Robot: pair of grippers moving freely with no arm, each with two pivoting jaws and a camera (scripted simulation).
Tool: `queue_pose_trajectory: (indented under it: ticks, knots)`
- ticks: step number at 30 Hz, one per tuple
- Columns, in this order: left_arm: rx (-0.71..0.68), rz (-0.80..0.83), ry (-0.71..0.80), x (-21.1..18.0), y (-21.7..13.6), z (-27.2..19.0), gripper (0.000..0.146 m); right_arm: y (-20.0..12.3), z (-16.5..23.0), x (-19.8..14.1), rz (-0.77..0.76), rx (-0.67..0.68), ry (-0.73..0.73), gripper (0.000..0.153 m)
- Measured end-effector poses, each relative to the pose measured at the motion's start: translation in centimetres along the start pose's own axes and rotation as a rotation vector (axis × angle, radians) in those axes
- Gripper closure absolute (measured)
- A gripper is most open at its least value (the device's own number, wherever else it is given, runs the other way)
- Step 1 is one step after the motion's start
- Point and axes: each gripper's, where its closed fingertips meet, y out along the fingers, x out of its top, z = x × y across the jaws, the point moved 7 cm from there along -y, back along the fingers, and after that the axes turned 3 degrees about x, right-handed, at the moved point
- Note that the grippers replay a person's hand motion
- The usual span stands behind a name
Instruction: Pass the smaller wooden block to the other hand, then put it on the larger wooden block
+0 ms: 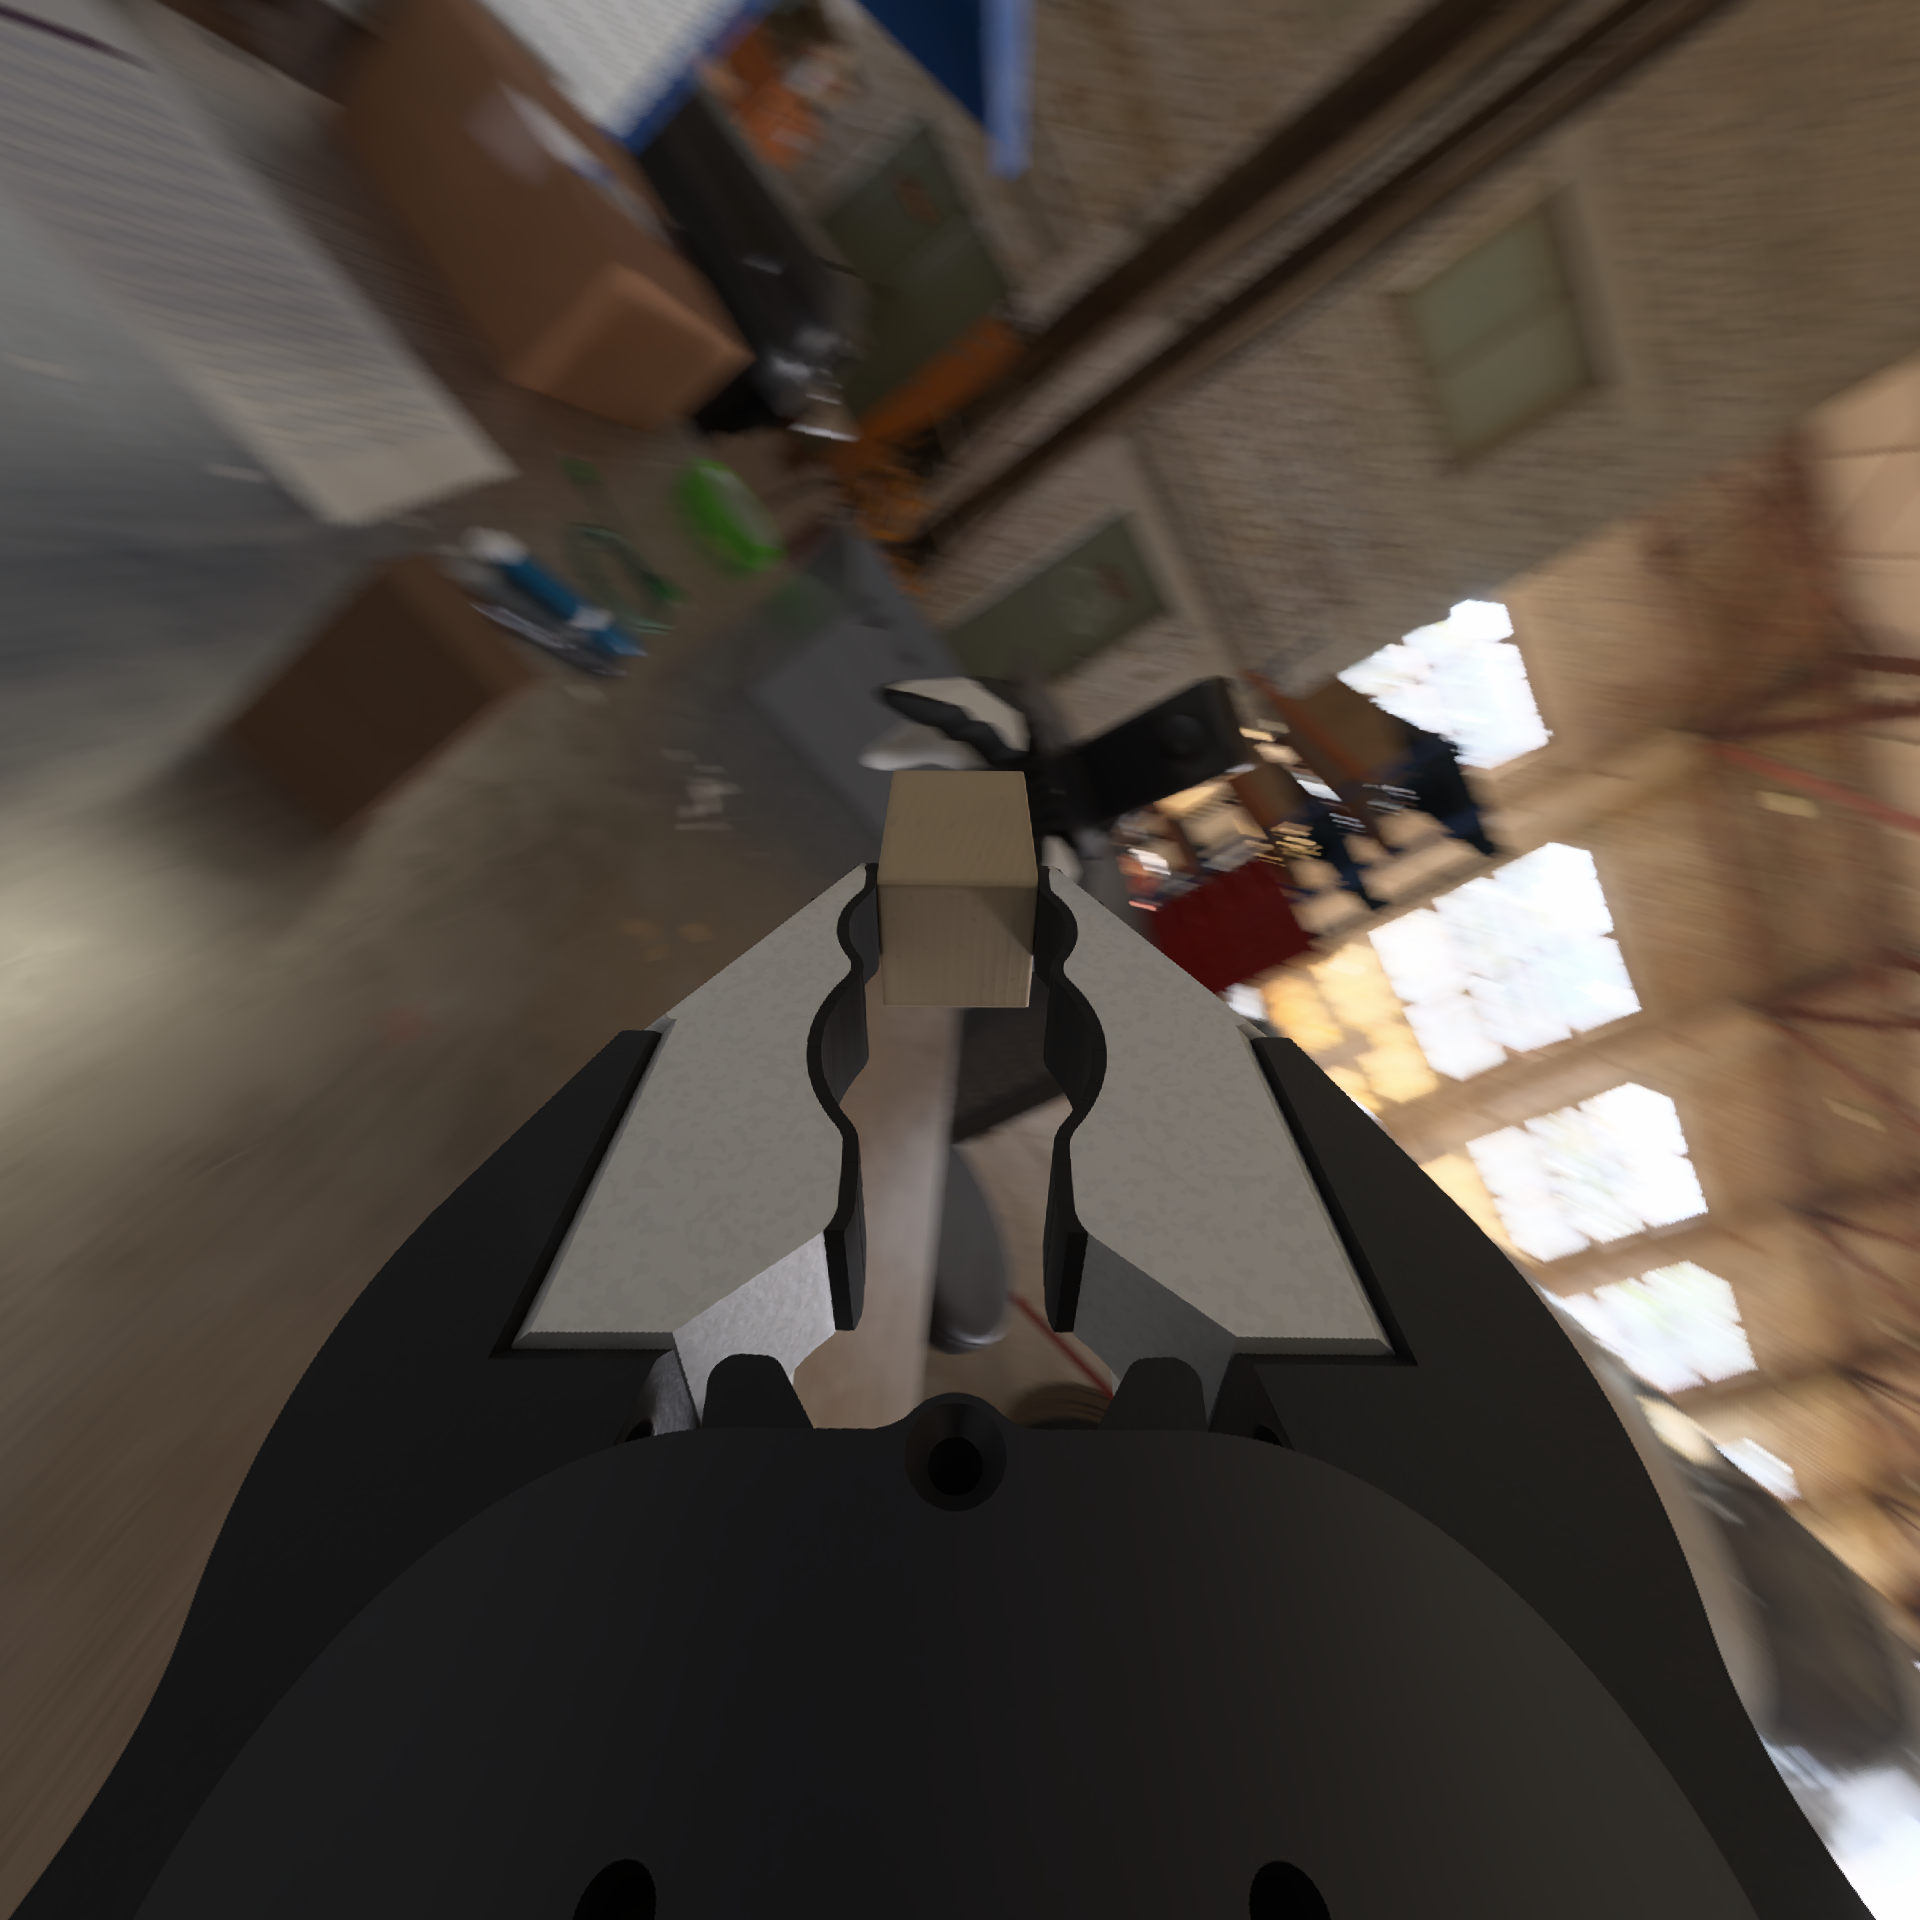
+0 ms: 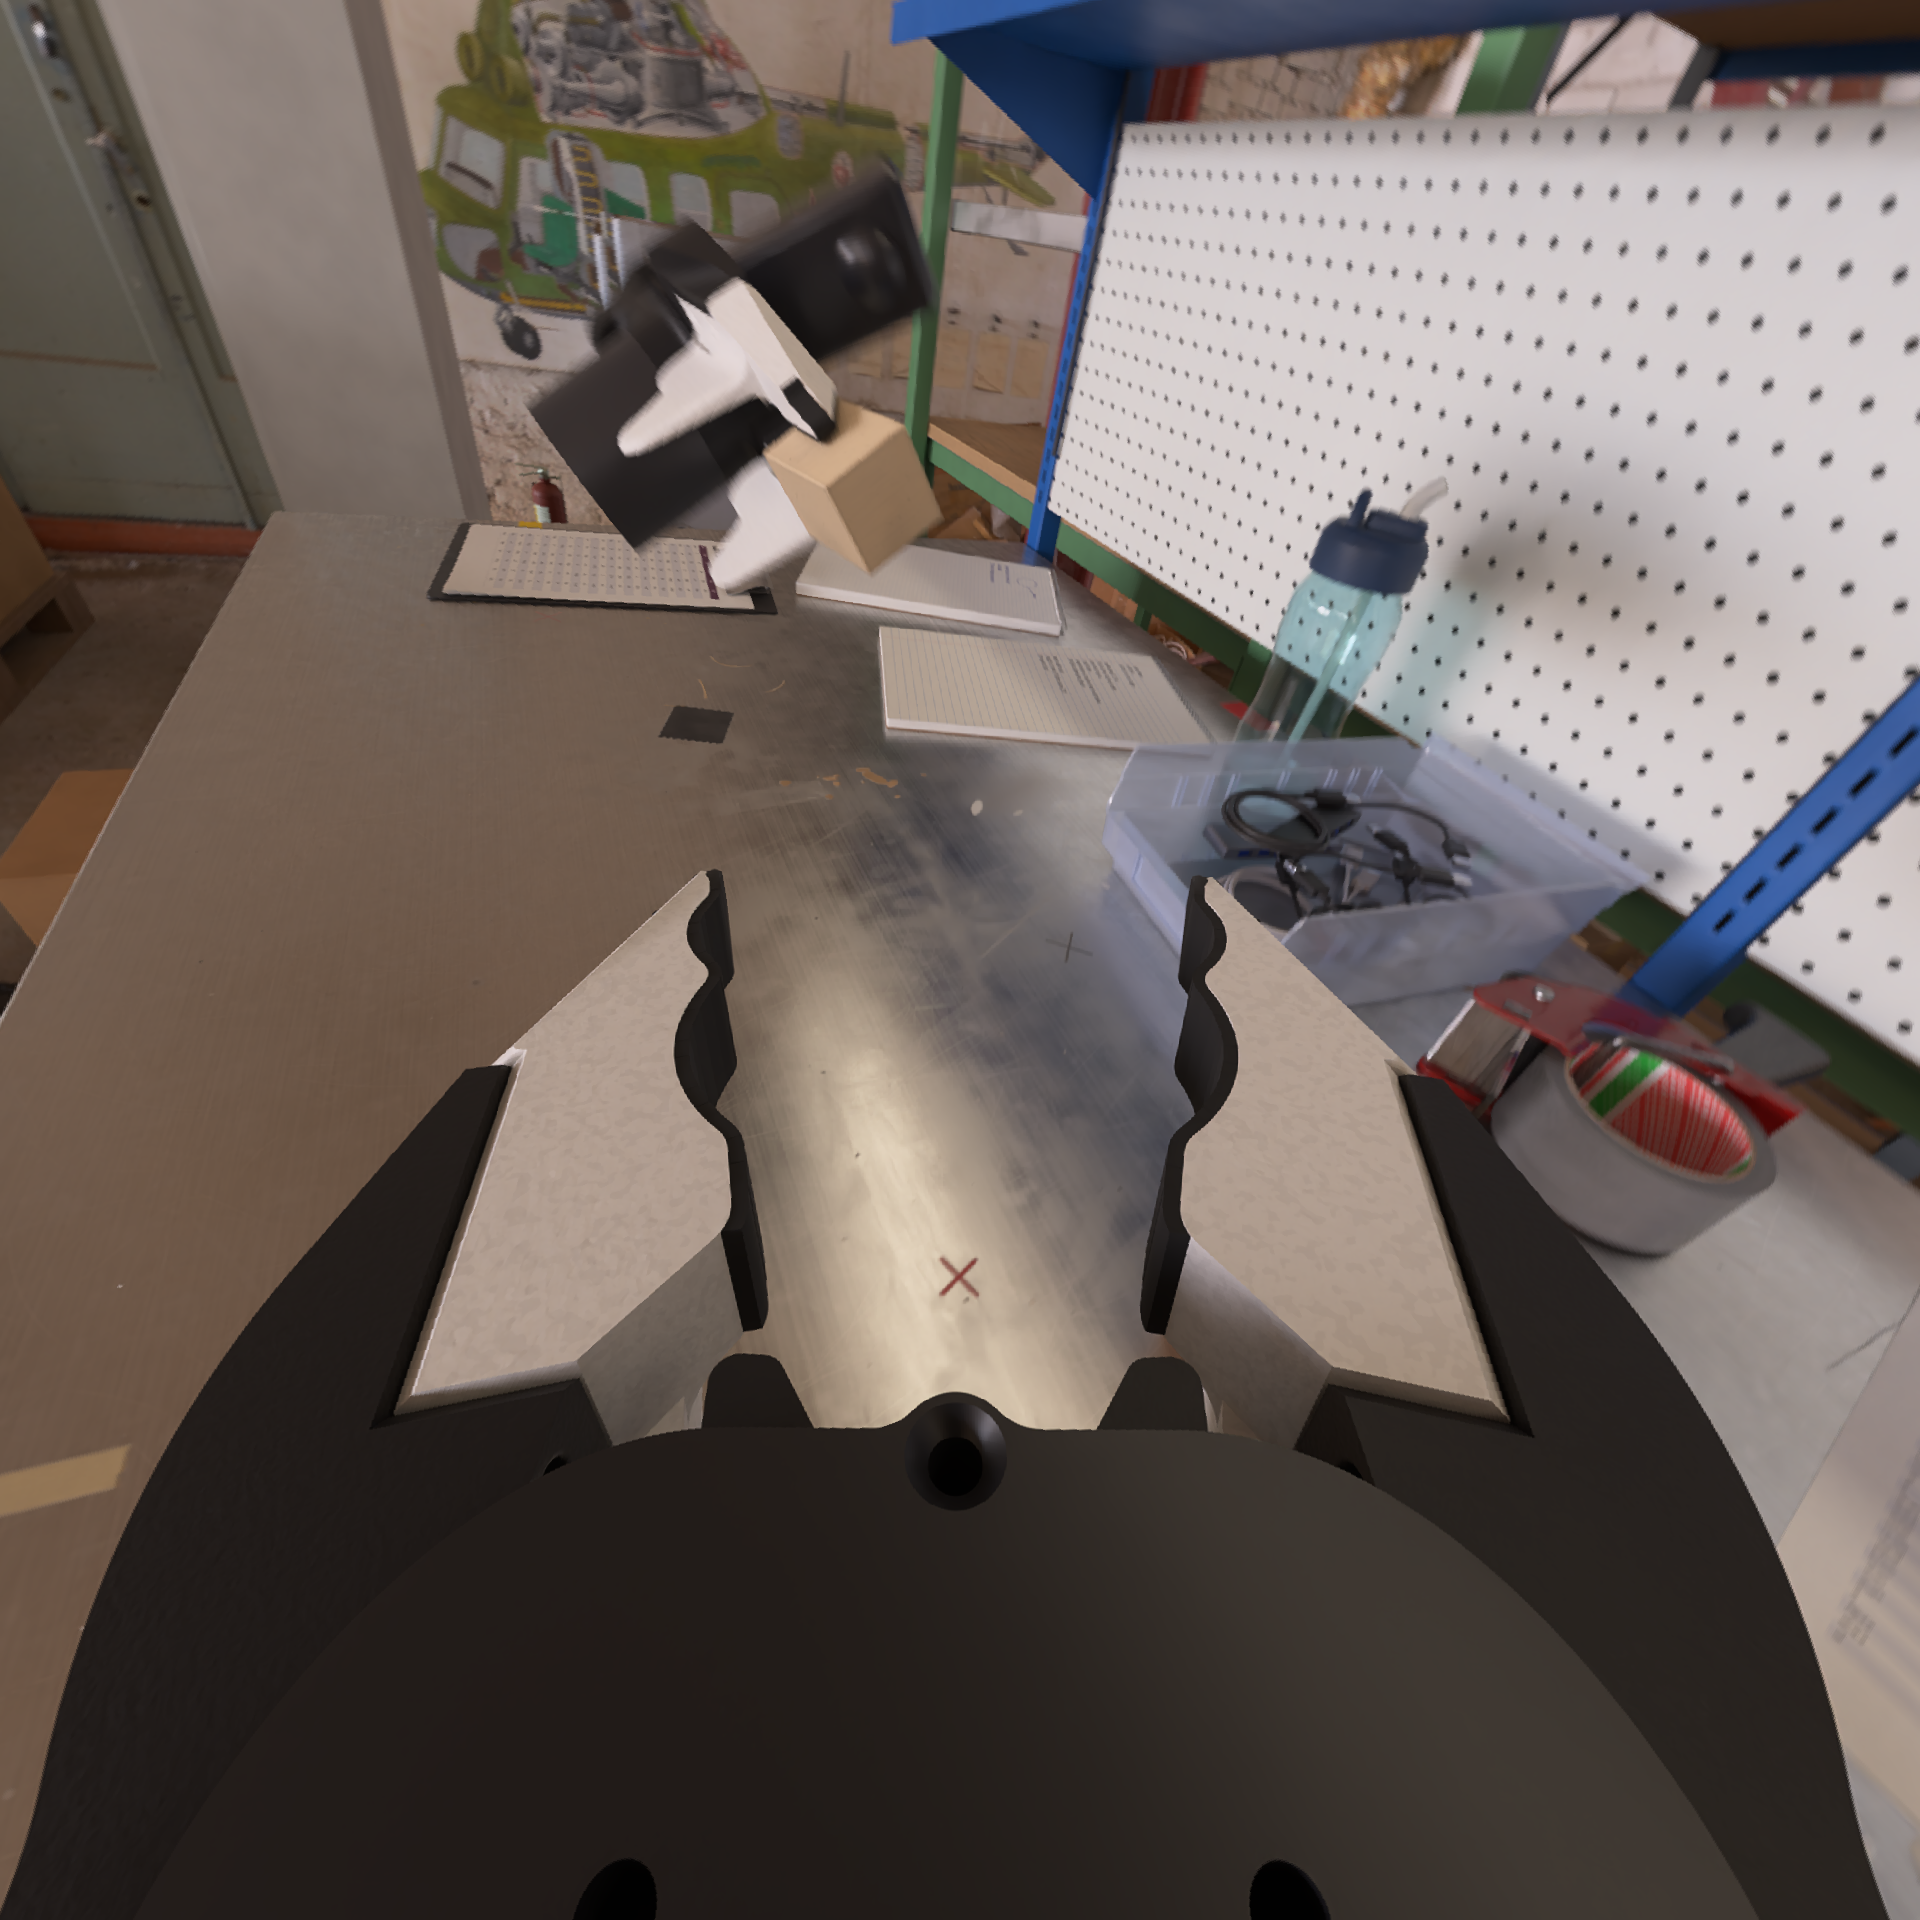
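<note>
Nearest in the right wrist view, the right gripper (image 2: 956, 904) stands spread wide with nothing between its fingers, hovering over the metal-topped workbench (image 2: 312, 831). Out at two o'clock sit a clear bin of cables (image 2: 1361, 862) and a water bottle (image 2: 1340, 613); a tape dispenser (image 2: 1621, 1112) lies at three. Far off at eleven o'clock, raised above the bench, the left gripper (image 2: 800, 478) pinches the smaller wooden block (image 2: 862, 499), well apart from the right one.

Close in the left wrist view, the left gripper's fingertips (image 1: 1070, 914) are pressed against the block's two sides, with the right gripper visible beyond at twelve.

Judged from this, the handover is in hand: the grippers must close the gap and the open fingers must straddle the block's free faces. No larger wooden block shows in either view.
</note>
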Motion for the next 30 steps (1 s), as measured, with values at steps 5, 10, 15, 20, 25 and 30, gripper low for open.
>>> queue_pose_trajectory:
  ticks: [5, 10, 15, 20, 25, 30]
  knots:
    - [-0.332, 0.086, -0.086, 0.2, 8.9, 0.4, 0.117, 0.2, -1.1, 2.2, -0.019, 0.036, -0.063, 0.066]
    - [-0.405, 0.134, -0.096, 1.1, 13.1, -0.1, 0.117, -0.8, -1.9, 3.1, -0.007, 0.056, -0.041, 0.066]
    - [-0.407, 0.198, -0.091, 1.0, 15.0, -1.0, 0.117, -1.6, -1.7, 3.1, 0.053, 0.082, -0.063, 0.066]
    - [-0.424, 0.206, -0.110, 0.6, 15.5, -1.0, 0.117, -2.3, -1.9, 3.2, 0.078, 0.096, -0.078, 0.073]
    - [-0.434, 0.223, -0.124, 0.0, 15.4, -0.7, 0.117, -2.4, -2.0, 3.4, 0.068, 0.087, -0.121, 0.088]
    - [-0.426, 0.283, -0.128, -1.1, 15.6, -0.7, 0.117, -1.8, -1.7, 3.1, 0.103, 0.151, -0.161, 0.115]
